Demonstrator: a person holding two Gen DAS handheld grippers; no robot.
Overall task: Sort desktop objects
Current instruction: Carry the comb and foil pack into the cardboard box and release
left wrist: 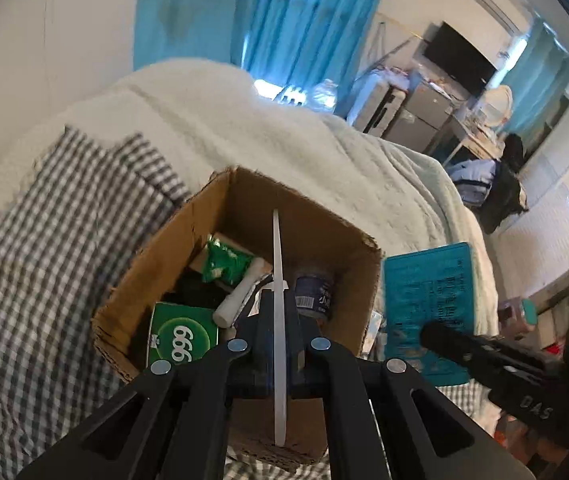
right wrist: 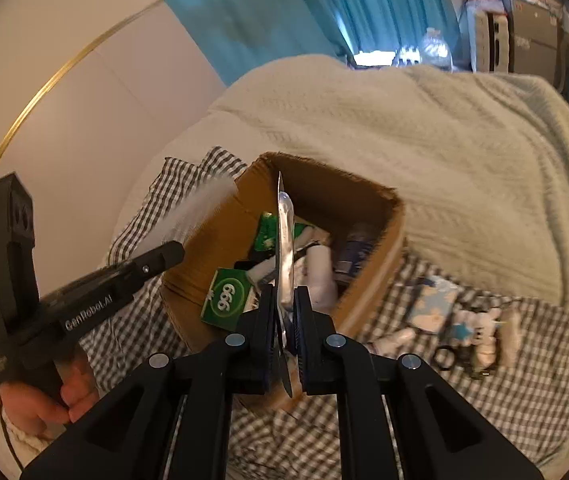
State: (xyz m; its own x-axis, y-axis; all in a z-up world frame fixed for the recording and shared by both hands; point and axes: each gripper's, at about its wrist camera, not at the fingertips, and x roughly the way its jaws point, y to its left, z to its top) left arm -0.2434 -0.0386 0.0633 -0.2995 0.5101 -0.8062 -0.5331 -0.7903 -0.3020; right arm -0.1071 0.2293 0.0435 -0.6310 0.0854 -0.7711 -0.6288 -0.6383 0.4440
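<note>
An open cardboard box (left wrist: 316,216) (right wrist: 368,196) stands on a checked cloth on the bed. In it lie a green "999" packet (left wrist: 184,336) (right wrist: 230,298), a green sachet (left wrist: 224,264), a white tube (left wrist: 240,294) and a dark bottle (left wrist: 314,292). My left gripper (left wrist: 279,320) is shut on a thin white flat piece (left wrist: 278,260), seen edge-on above the box. My right gripper (right wrist: 286,320) is shut on a thin silver foil sheet (right wrist: 285,248) above the box; from the left wrist view it shows as a teal card (left wrist: 428,304).
The checked cloth (right wrist: 484,400) lies over a pale green blanket (right wrist: 424,128). Small items lie on the cloth right of the box: a blue-and-white packet (right wrist: 432,304), a small toy figure (right wrist: 480,332) and a black ring (right wrist: 444,358). Blue curtains and furniture stand behind.
</note>
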